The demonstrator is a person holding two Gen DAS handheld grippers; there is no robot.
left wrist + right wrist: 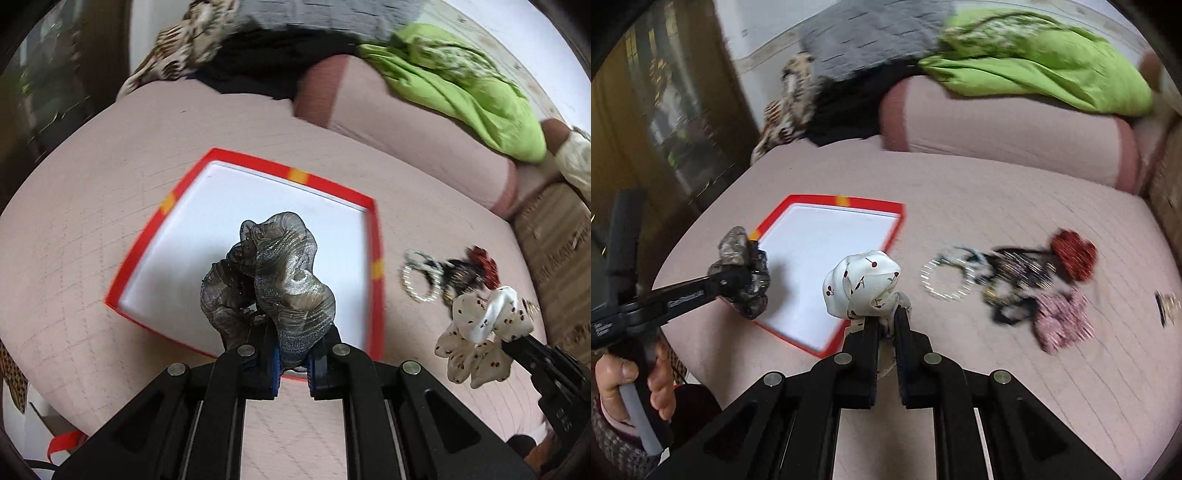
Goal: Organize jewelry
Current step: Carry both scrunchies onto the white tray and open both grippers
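Left claw [293, 363] pinching grey scrunchie [269, 280] over the empty red box [376, 236]; right claw [886, 321] pinching cherry scrunchie [862, 286] at the box's 4 o'clock corner. Nothing boxed yet; bracelet pile [1008, 284] remains on bed at 3 o'clock.

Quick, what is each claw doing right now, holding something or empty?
Left claw: closed on a sheer grey-bronze scrunchie, above the red-rimmed box.
Right claw: closed on a white cherry-print scrunchie.

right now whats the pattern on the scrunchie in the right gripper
White with small red cherries. The scrunchie shows best in the right wrist view, pinched in the right gripper.
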